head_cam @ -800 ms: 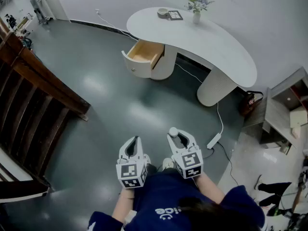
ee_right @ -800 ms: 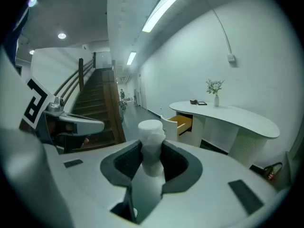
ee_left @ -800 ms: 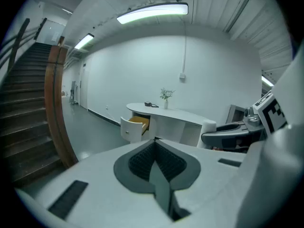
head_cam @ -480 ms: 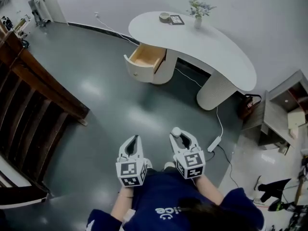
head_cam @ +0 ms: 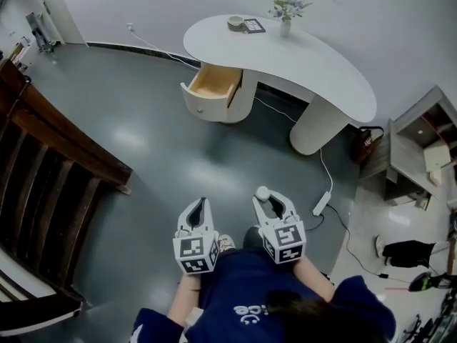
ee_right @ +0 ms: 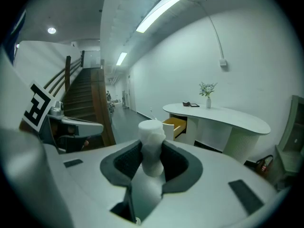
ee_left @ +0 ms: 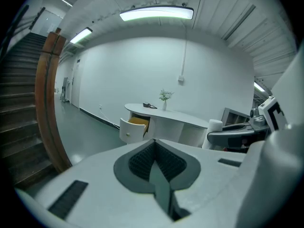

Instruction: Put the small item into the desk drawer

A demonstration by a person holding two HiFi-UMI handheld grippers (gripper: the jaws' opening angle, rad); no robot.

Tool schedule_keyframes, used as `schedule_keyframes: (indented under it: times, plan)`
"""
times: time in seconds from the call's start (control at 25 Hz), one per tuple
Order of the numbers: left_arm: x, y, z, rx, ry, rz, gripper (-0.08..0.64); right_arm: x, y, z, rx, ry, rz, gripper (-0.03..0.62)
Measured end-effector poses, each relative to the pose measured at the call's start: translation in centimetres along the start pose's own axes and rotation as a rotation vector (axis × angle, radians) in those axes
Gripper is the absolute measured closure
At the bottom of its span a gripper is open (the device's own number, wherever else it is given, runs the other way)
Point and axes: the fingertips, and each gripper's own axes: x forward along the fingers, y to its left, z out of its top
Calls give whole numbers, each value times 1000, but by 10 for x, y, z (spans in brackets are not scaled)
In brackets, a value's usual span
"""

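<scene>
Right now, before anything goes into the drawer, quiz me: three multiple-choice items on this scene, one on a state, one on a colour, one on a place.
1. The drawer under the desk is:
A open
B shut
C lying on the floor

2. The drawer's inside is:
A black
B wood-yellow
C red

3. The small white item is:
A in the drawer
B on the desk
C held by the right gripper

Answers: 1 A, its box juts out from the pedestal. 2 B, the head view shows pale wood inside. 3 C, the pads press on its sides in the right gripper view.
</scene>
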Motion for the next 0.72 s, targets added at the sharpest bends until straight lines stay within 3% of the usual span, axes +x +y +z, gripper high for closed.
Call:
schedule_keyframes:
  times: [0.36,0.72]
  plan:
    - [7,9,1,-7,2,19,557,17,-7,-1,8,11,-4,468]
    - [35,21,13,-31,-3,112,557,76,-19,19,-38,13,92,468]
